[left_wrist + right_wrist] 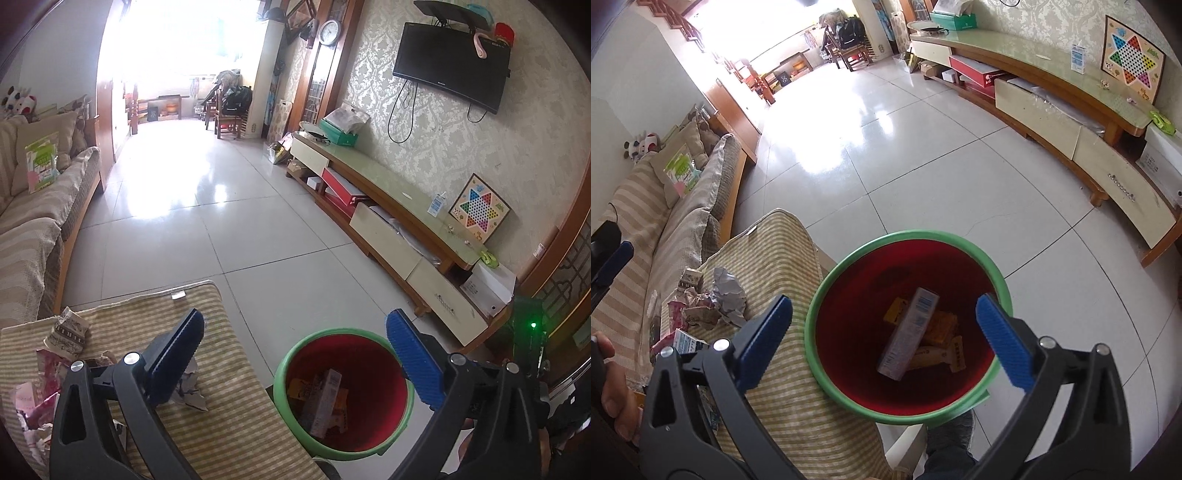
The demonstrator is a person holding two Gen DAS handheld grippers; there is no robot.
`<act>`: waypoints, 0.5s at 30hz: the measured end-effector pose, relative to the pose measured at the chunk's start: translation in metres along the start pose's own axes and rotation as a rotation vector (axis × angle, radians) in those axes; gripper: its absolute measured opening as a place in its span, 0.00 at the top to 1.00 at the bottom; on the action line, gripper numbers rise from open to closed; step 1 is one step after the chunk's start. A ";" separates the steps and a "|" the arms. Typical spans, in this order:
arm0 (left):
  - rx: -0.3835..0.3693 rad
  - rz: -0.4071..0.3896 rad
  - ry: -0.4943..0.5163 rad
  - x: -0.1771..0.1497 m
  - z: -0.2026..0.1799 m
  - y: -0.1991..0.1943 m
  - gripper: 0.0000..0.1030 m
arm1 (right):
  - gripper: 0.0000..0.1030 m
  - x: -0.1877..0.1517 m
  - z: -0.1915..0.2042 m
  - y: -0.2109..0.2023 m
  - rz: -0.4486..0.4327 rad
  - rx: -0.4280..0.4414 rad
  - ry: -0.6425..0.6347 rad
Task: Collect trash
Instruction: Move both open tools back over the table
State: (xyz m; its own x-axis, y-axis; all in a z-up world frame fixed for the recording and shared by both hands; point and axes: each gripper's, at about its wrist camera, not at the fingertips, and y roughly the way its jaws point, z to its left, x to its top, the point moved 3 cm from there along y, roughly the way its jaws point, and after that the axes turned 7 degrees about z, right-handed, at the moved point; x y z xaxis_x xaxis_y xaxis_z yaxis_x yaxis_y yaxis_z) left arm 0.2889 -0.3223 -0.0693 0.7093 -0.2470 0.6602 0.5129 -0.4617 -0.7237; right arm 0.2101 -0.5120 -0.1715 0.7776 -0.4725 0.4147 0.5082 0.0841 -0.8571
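- Left wrist view: around you are a pale tiled floor (229, 206), a cloth-draped sofa (40, 206) on the left, a long TV cabinet (391, 206) on the right and a wall-mounted television (452, 64) above it.
- Your left gripper (295, 354) is spread wide with nothing between its blue pads; no pad touches anything.
- Its left pad hangs over the striped cushion (229, 406), partly hiding a crumpled grey paper (192, 395) that lies there.
- More trash sits further left on the cushion: a patterned paper cup (70, 332) and pink wrappers (40, 384), all loose and creased.
- A bin (284, 373) with a green rim and red inside stands on the floor just beside the cushion's edge, roughly between your pads in this view; a long box (325, 402) and yellow packets lie in it.
- Right wrist view: the same floor, sofa and cabinet surround you; a shoe (951, 432) shows under the bin, and your left hand (613, 391) shows at the left edge.
- Your right gripper (884, 328) is also released, jaws fully apart and empty, above the bin's mouth, well clear of its rim.
- Inside the bin, the long box leans across yellow packets (942, 328) at the bottom.
- On the cushion to the left, the crumpled grey paper (727, 295), the wrappers and a small carton (685, 341) are piled close together, apart from the bin.
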 end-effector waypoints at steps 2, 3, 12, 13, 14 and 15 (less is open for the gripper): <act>0.002 -0.004 -0.008 -0.001 0.006 -0.007 0.08 | 0.04 -0.002 0.007 -0.003 -0.004 0.001 -0.007; 0.003 -0.007 -0.014 -0.002 0.010 -0.011 0.08 | 0.05 -0.004 0.011 -0.005 -0.008 -0.001 -0.012; 0.008 -0.014 -0.045 -0.022 0.037 -0.050 0.08 | 0.04 -0.019 0.040 -0.030 -0.054 -0.009 -0.038; 0.013 -0.015 -0.049 -0.026 0.042 -0.055 0.08 | 0.04 -0.021 0.045 -0.032 -0.053 -0.008 -0.045; 0.017 -0.017 -0.054 -0.029 0.047 -0.060 0.08 | 0.04 -0.024 0.049 -0.033 -0.052 -0.007 -0.052; 0.020 -0.019 -0.064 -0.034 0.053 -0.066 0.08 | 0.04 -0.027 0.054 -0.035 -0.053 -0.007 -0.059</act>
State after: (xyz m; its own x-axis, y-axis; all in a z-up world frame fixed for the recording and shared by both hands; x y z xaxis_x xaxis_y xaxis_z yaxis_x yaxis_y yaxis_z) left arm 0.2567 -0.2384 -0.0542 0.7284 -0.1829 0.6603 0.5357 -0.4487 -0.7153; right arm 0.1911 -0.4546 -0.1362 0.7704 -0.4234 0.4766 0.5468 0.0544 -0.8355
